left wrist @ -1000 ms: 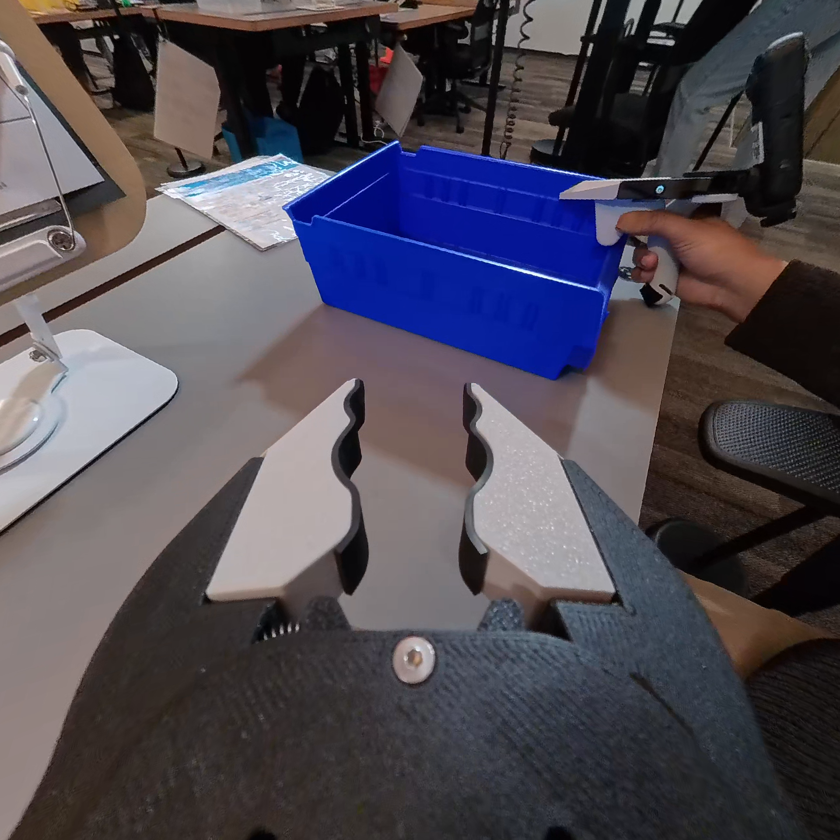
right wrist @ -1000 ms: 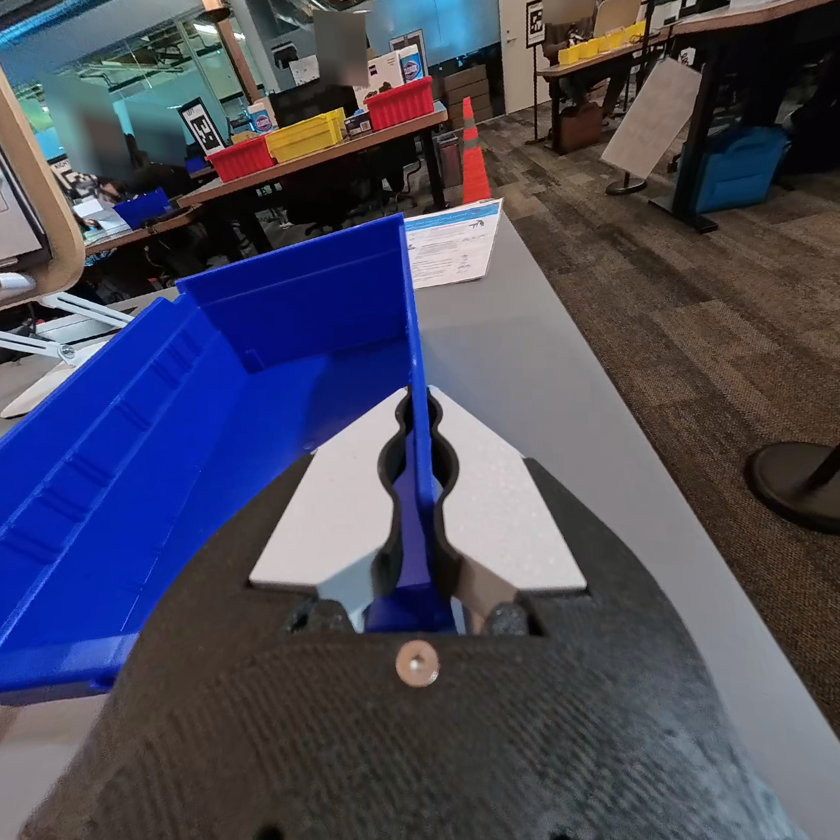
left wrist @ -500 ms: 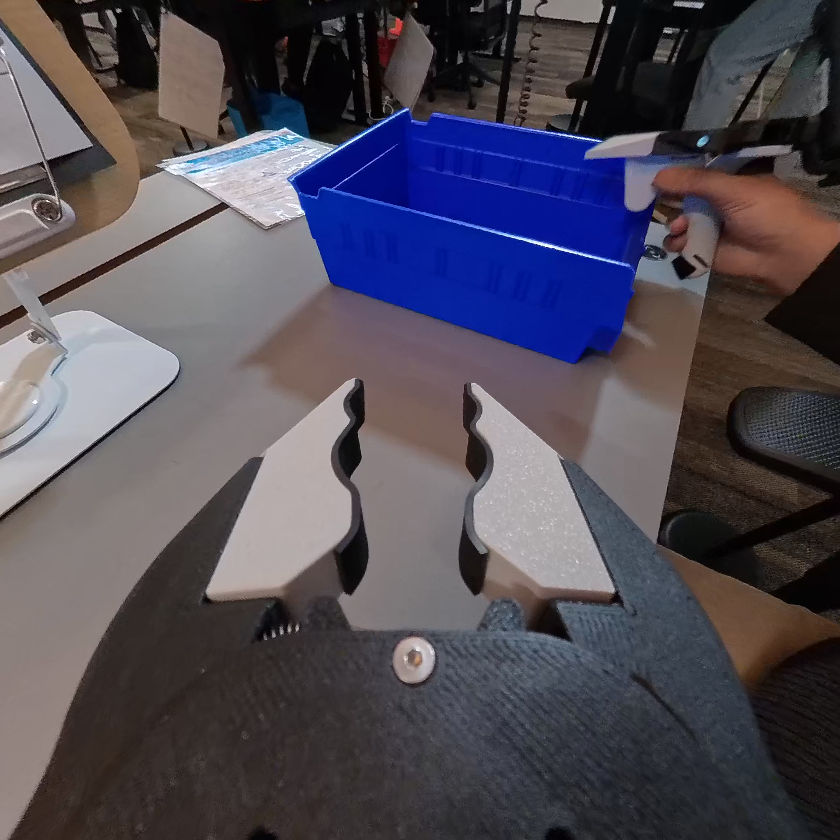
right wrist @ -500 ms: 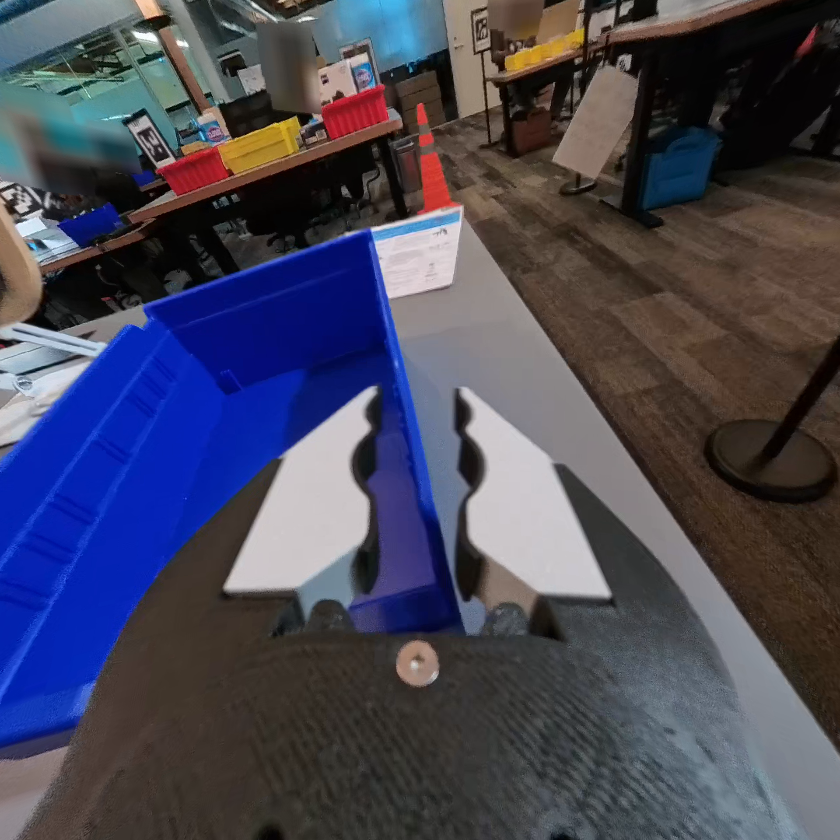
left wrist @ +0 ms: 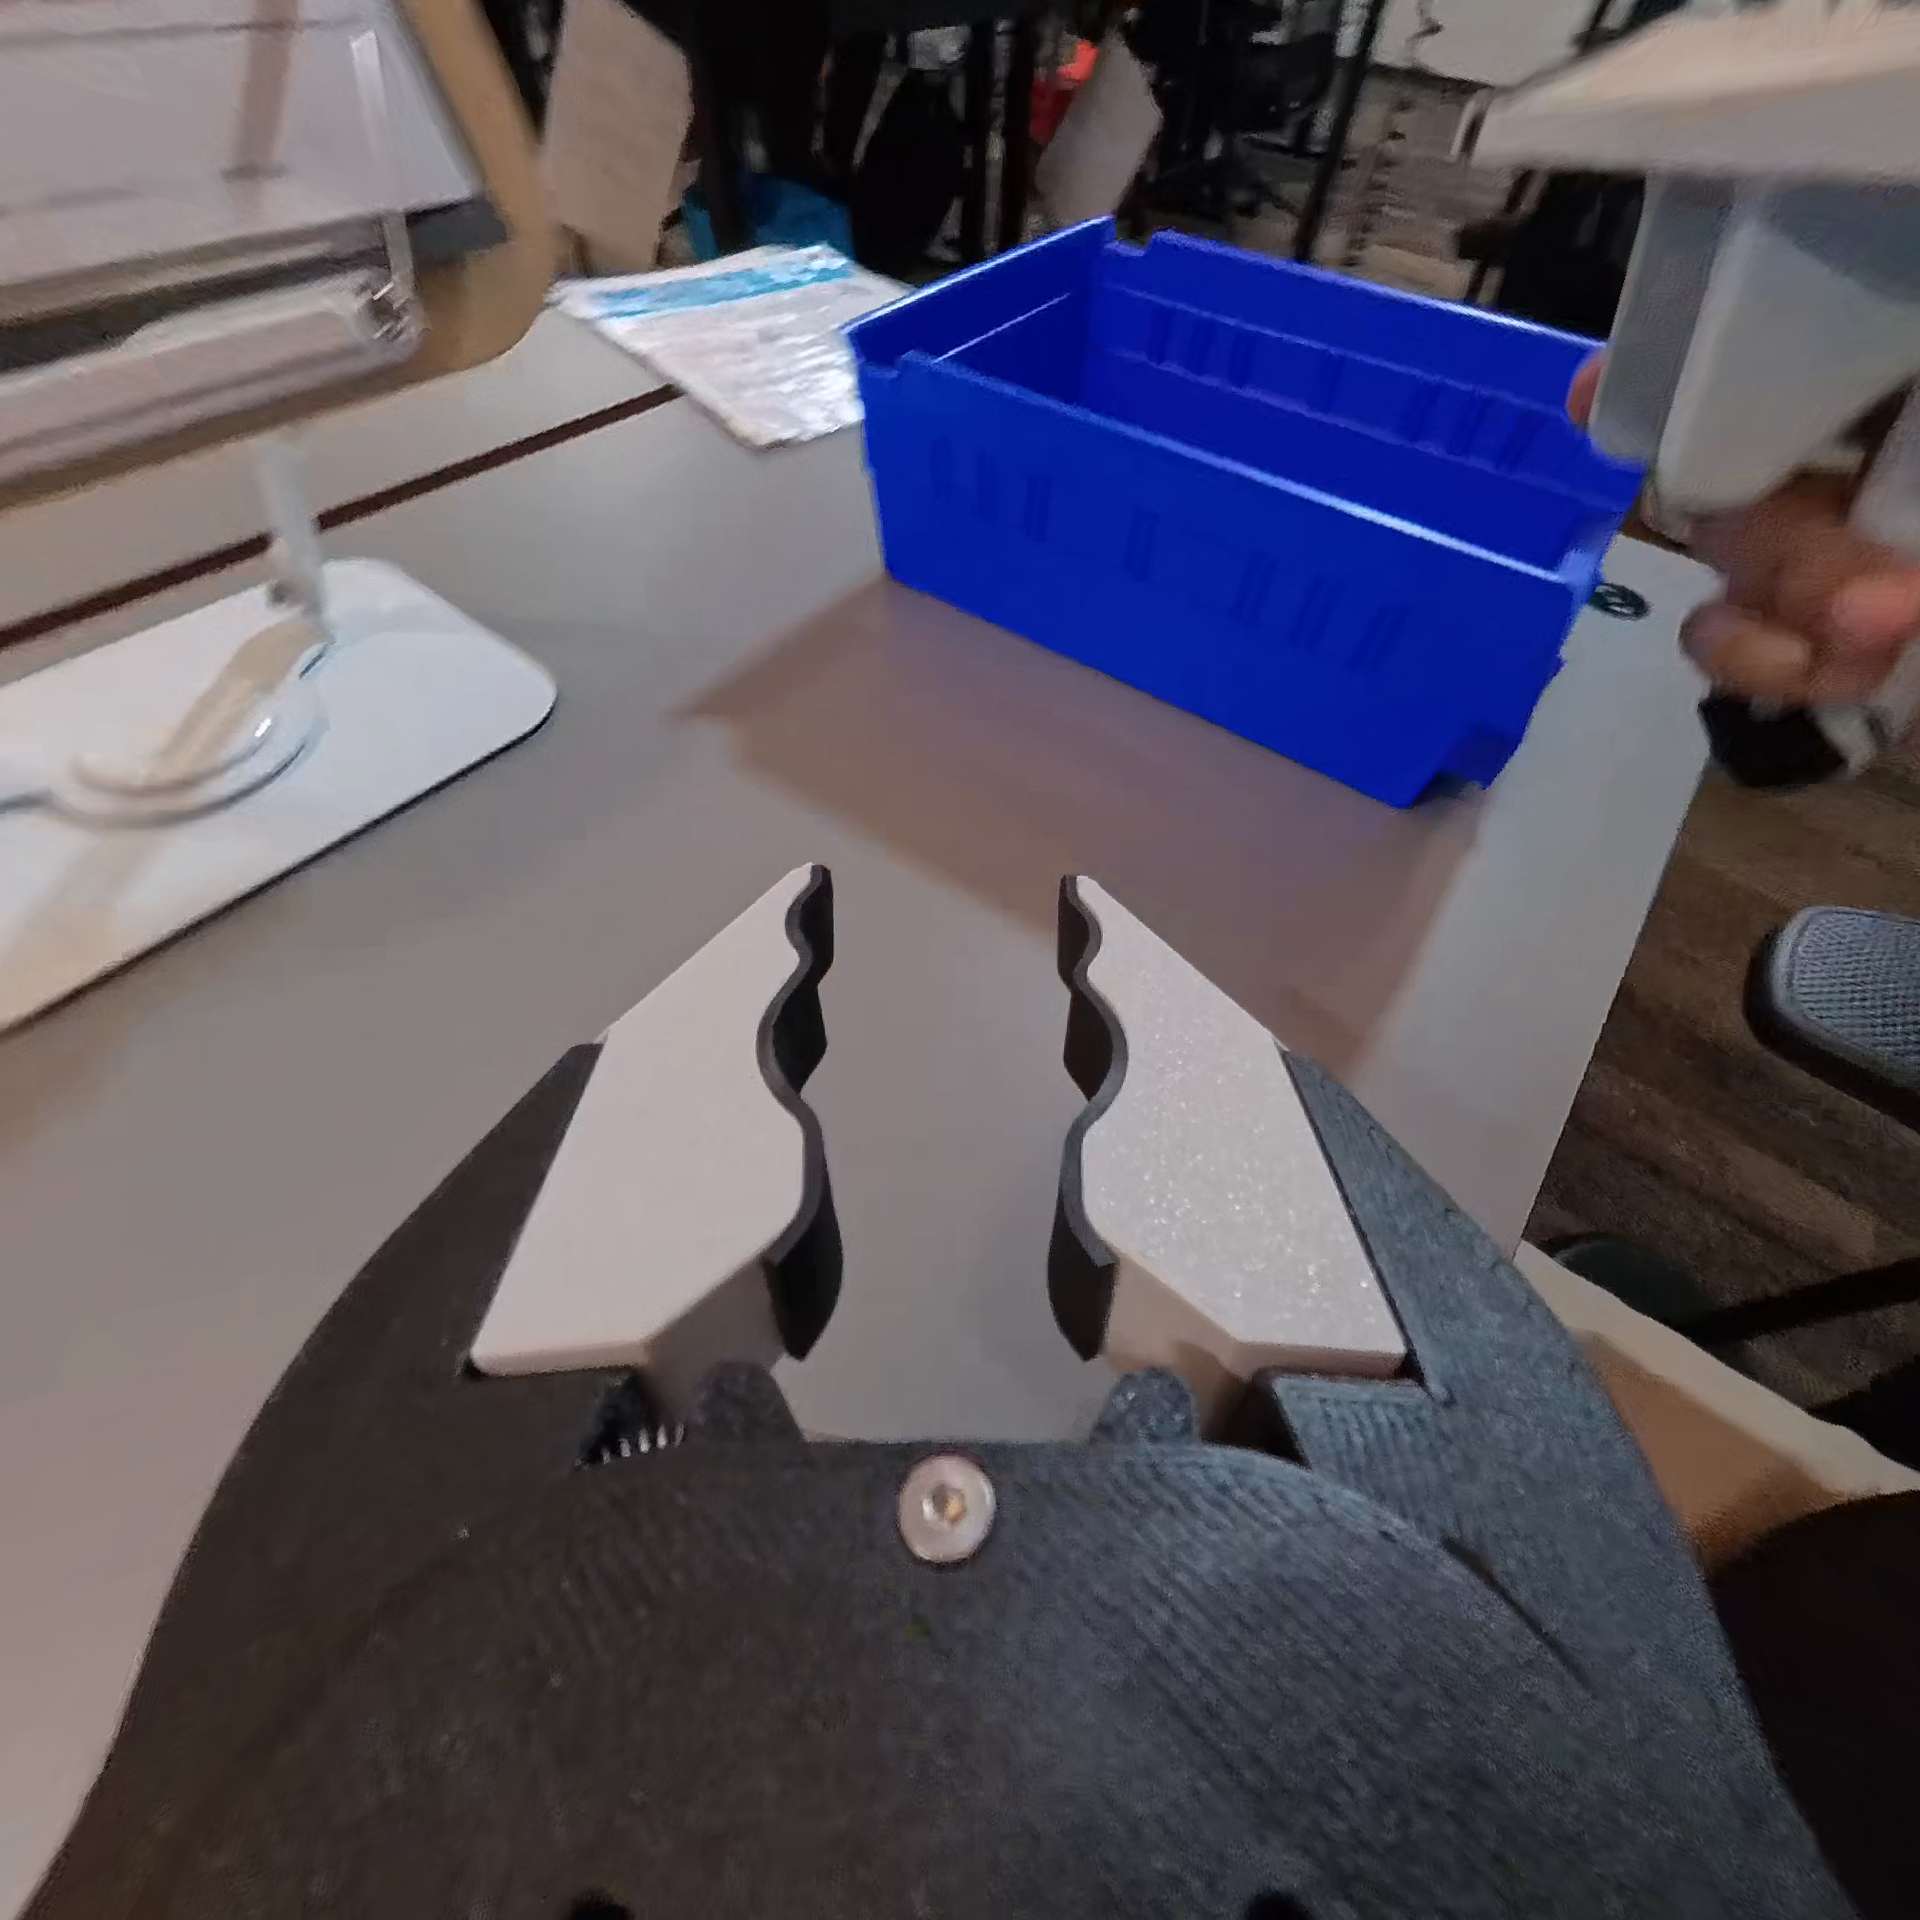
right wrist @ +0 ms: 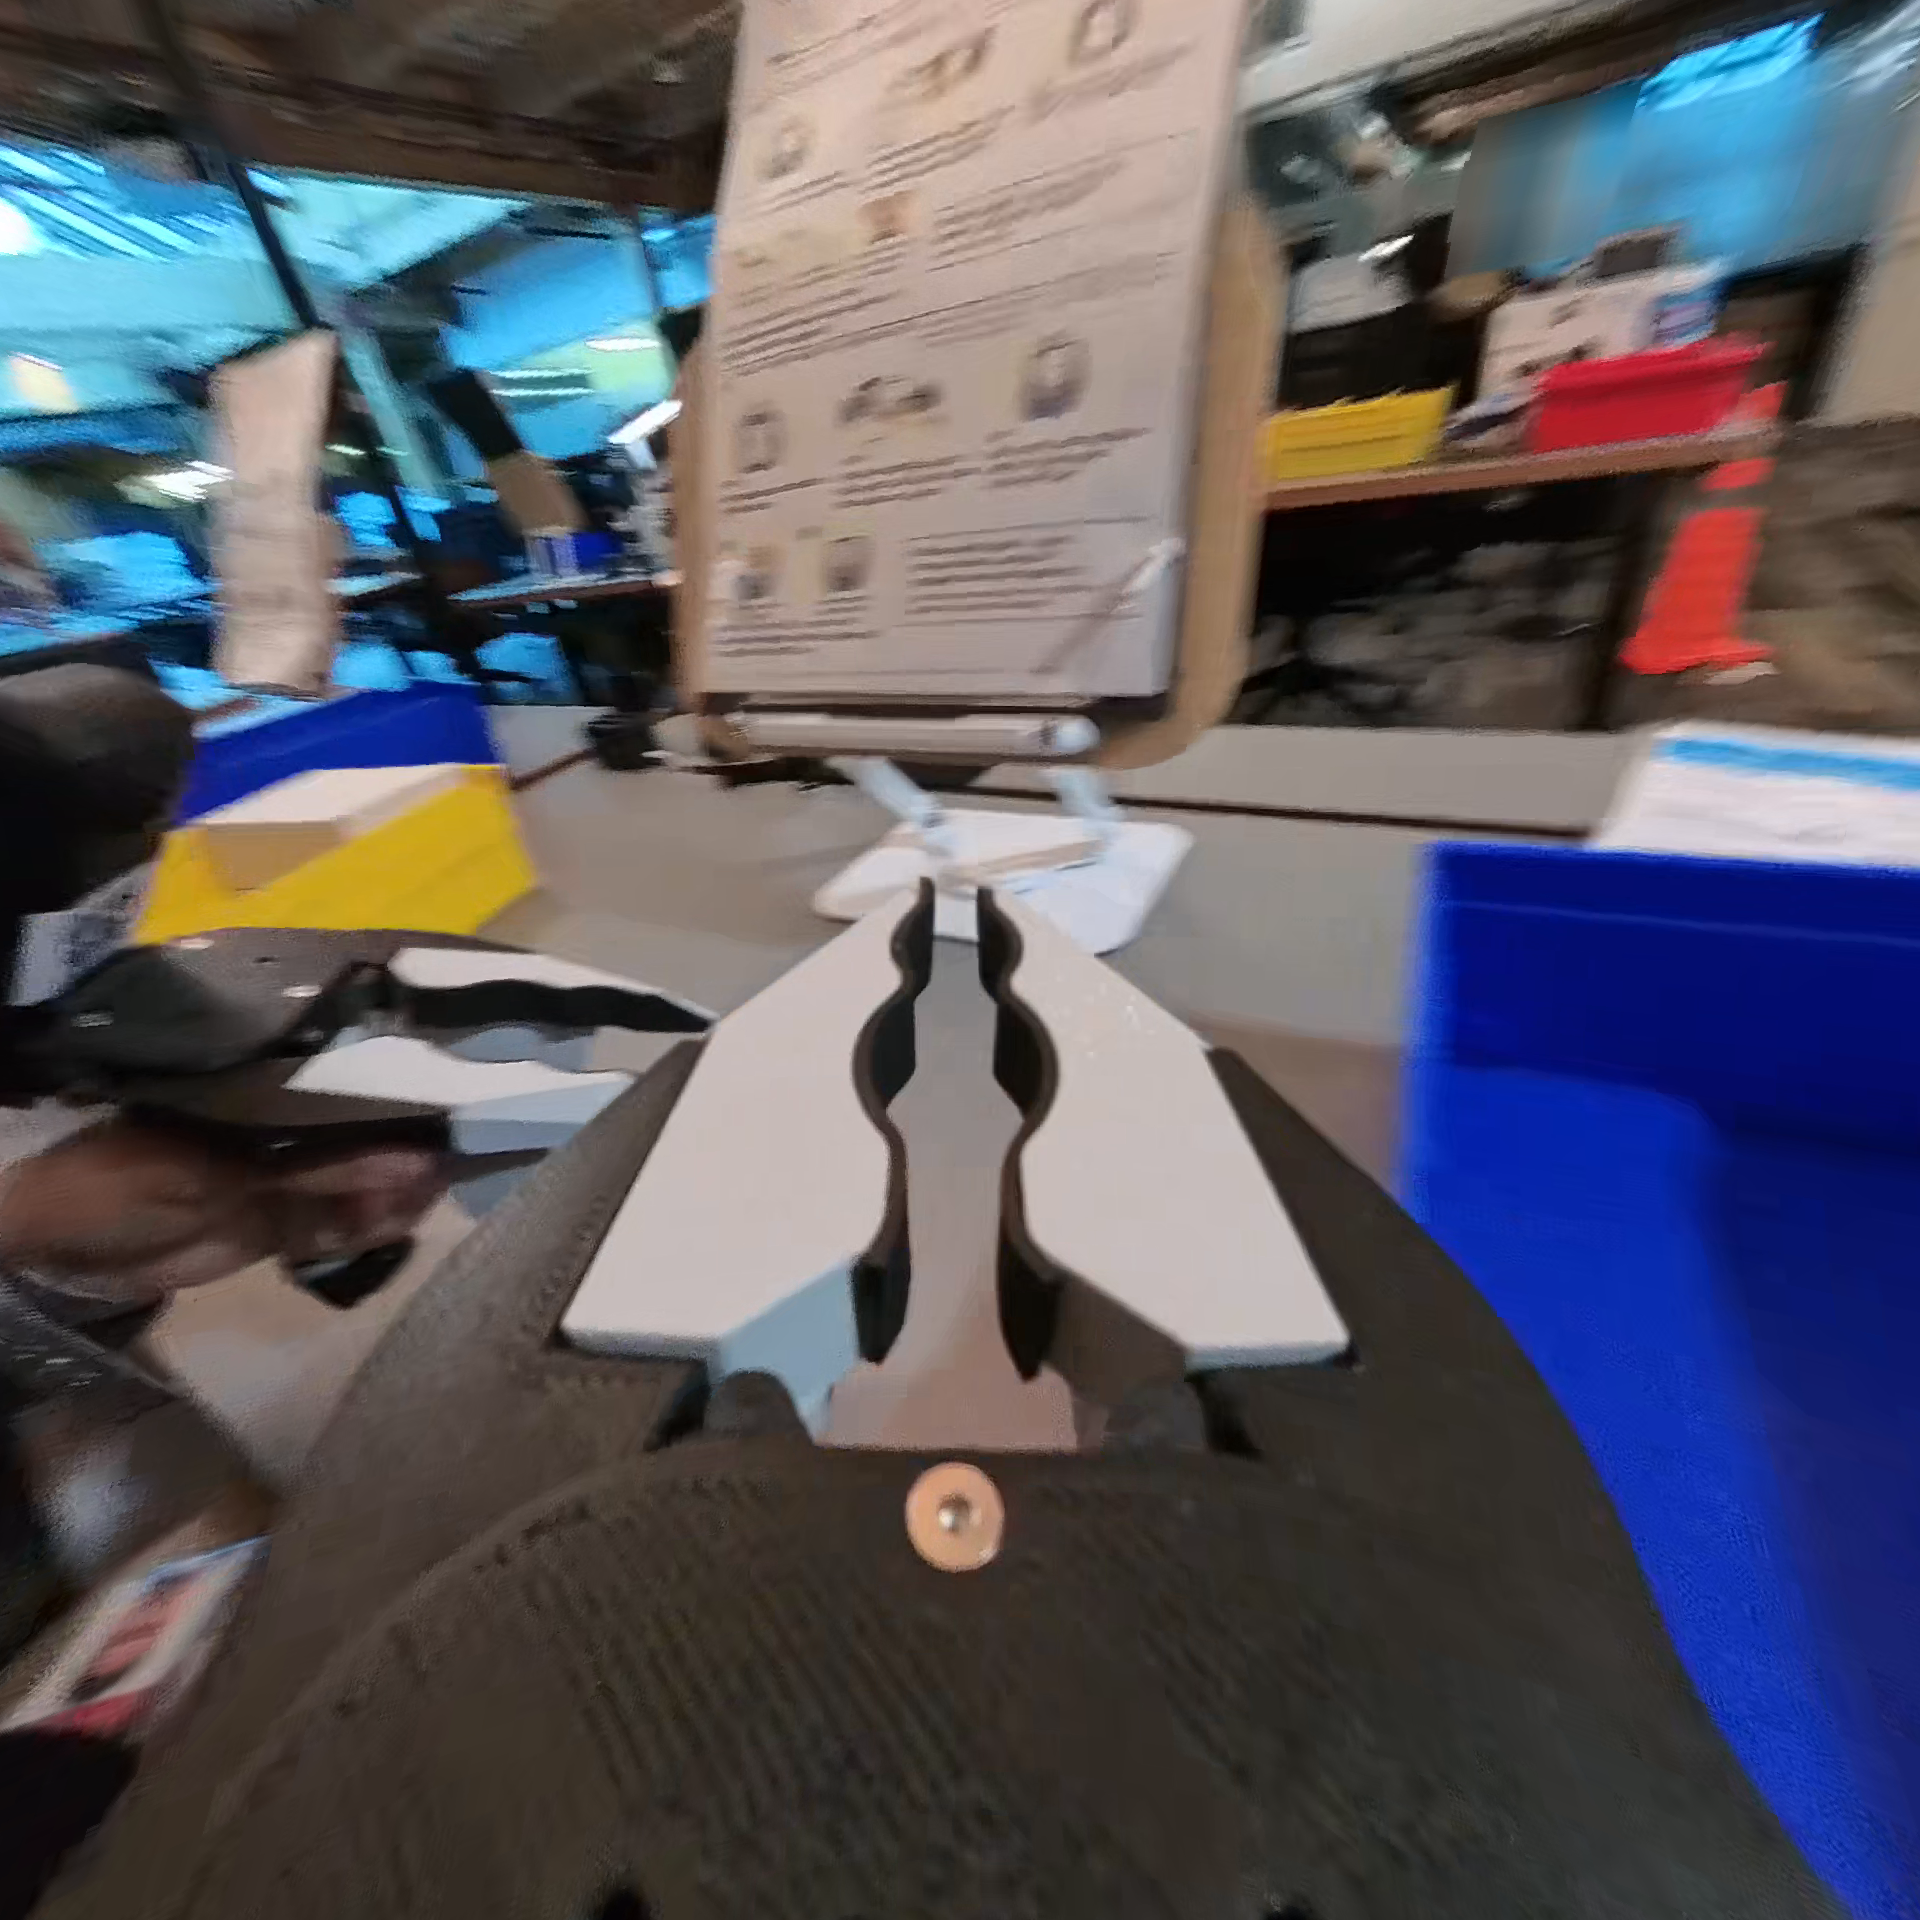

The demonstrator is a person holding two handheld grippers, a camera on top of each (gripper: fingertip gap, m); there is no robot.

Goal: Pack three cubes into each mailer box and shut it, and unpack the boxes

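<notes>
My left gripper (left wrist: pixel 940 894) is open and empty, low over the grey table (left wrist: pixel 623 987). An empty blue bin (left wrist: pixel 1226 520) stands ahead of it to the right. My right gripper (right wrist: pixel 954 904) is empty, its fingers apart by only a narrow gap, with the blue bin (right wrist: pixel 1662 1143) on its right. It also shows blurred at the top right of the left wrist view (left wrist: pixel 1714 312), held by a hand. A yellow bin (right wrist: pixel 343 883) at the far left holds a white and tan mailer box (right wrist: pixel 312 821). No cubes are in view.
An instruction board (right wrist: pixel 966 364) stands on a white stand base (right wrist: pixel 1008 883) across the table. A printed sheet (left wrist: pixel 748 332) lies behind the blue bin. The left gripper (right wrist: pixel 540 1029) and a hand are at the right gripper's left. A chair (left wrist: pixel 1849 997) stands off the table's right edge. My right fingertips sit around 15 centimetres from my left ones.
My right gripper let go of the blue bin's wall, pulled off it and swung left to face the board, its fingers narrowing again. My left gripper stayed open and barely moved.
</notes>
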